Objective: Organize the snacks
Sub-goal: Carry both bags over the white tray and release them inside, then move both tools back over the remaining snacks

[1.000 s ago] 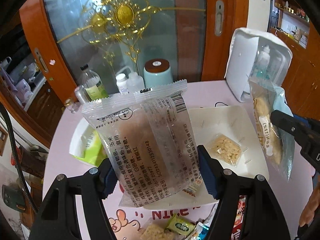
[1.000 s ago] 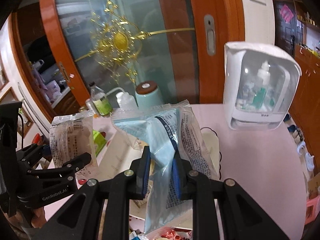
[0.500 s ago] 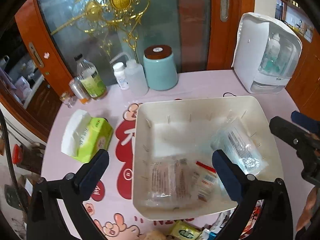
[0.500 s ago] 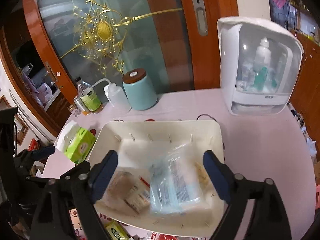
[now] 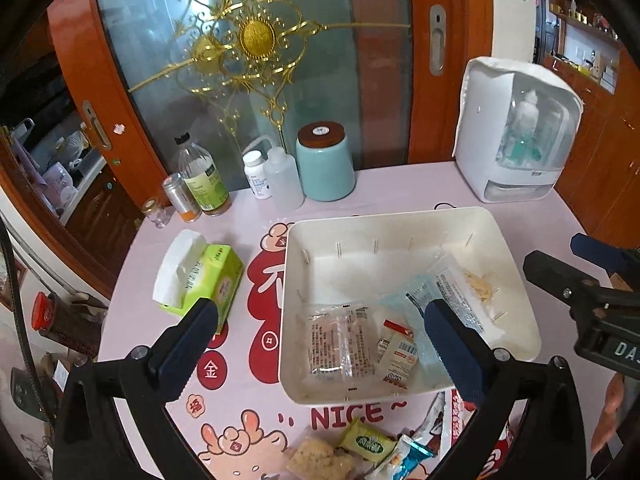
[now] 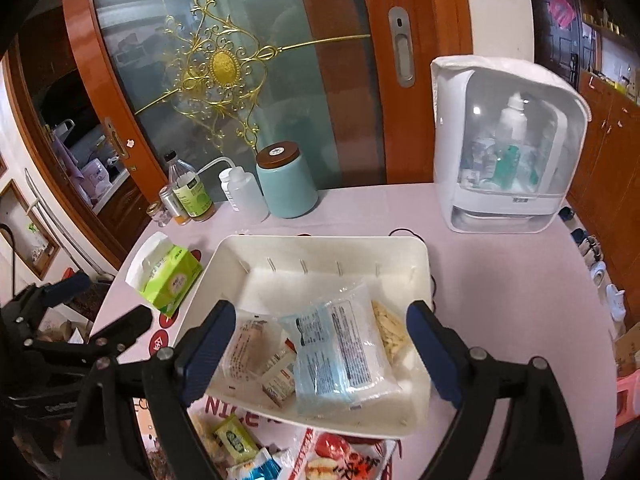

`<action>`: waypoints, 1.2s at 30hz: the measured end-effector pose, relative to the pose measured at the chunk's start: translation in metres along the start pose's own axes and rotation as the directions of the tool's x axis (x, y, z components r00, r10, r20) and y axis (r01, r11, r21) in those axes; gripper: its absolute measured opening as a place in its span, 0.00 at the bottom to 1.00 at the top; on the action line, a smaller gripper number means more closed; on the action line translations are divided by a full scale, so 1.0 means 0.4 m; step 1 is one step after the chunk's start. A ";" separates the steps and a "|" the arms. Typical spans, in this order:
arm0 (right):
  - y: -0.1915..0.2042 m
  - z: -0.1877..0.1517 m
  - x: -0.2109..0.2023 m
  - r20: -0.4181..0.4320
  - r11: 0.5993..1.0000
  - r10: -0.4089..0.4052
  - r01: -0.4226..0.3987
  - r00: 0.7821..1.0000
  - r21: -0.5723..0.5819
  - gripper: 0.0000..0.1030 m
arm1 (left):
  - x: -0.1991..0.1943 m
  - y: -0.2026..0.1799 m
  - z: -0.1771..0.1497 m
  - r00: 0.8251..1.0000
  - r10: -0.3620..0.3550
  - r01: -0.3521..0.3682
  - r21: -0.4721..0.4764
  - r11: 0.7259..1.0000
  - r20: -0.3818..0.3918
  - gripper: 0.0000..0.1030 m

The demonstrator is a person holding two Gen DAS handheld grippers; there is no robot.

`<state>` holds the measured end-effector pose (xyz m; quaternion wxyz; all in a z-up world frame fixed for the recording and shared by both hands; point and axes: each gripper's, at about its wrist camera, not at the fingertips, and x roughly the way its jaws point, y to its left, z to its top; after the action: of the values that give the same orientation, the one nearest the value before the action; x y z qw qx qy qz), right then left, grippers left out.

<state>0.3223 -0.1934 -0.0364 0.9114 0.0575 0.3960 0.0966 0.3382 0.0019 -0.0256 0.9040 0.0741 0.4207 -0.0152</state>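
Both hand-held grippers, left (image 5: 320, 336) and right (image 6: 320, 344), hung wide open and empty above a white tray (image 6: 320, 248) (snack packets (image 6: 340, 352) inside) on the pink worktop (image 6: 500, 300).

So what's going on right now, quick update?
Both hand-held grippers, left and right, open, empty. Snack packets lie in the white bin. More snacks wait on the table. Nothing blocking.

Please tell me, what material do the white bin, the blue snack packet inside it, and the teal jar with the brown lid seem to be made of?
White bin: probably moulded plastic, with a smooth matte look, thin walls and rounded corners.
Blue snack packet: thin plastic film, glossy, partly see-through and wrinkled.
Teal jar: looks like glazed ceramic, with a soft even sheen; its brown lid could be wood, though I cannot be sure.
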 end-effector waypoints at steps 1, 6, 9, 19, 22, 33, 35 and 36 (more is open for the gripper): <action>0.002 -0.004 -0.013 0.004 1.000 0.000 0.000 1.000 -0.003 0.86 | -0.016 -0.002 -0.005 1.000 0.000 0.000 0.002 1.000 0.006 0.99; 0.016 -0.035 -0.074 0.004 1.000 0.000 0.000 1.000 -0.024 0.86 | -0.090 -0.004 -0.036 1.000 0.004 -0.005 0.012 1.000 0.022 0.99; 0.031 -0.061 -0.121 0.010 0.999 -0.007 0.007 1.000 -0.050 0.86 | -0.139 -0.006 -0.066 1.000 0.013 -0.013 0.016 1.000 0.027 0.99; 0.086 -0.163 -0.316 0.043 0.987 0.019 -0.012 0.999 -0.158 0.86 | -0.368 0.042 -0.211 0.994 0.075 -0.073 -0.030 0.997 0.074 0.99; 0.113 -0.214 -0.369 0.055 0.975 0.024 -0.011 0.998 -0.222 0.86 | -0.427 0.077 -0.268 0.992 0.103 -0.099 -0.057 0.993 0.077 0.99; 0.162 -0.406 -0.380 -0.052 0.959 0.024 -0.038 0.998 -0.280 0.86 | -0.496 0.236 -0.504 0.987 0.161 -0.163 -0.168 0.972 -0.022 0.99; 0.167 -0.437 -0.370 -0.072 0.961 0.017 -0.037 0.997 -0.276 0.86 | -0.480 0.262 -0.544 0.986 0.157 -0.164 -0.180 0.970 -0.052 0.99; 0.169 -0.449 -0.368 -0.077 0.961 0.013 -0.034 0.997 -0.274 0.86 | -0.473 0.270 -0.558 0.987 0.150 -0.159 -0.184 0.970 -0.063 0.99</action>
<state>0.0836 -0.1552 -0.0417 0.8939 -0.0687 0.4117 0.1637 0.0566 0.1347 -0.0100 0.8949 0.0210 0.4350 0.0970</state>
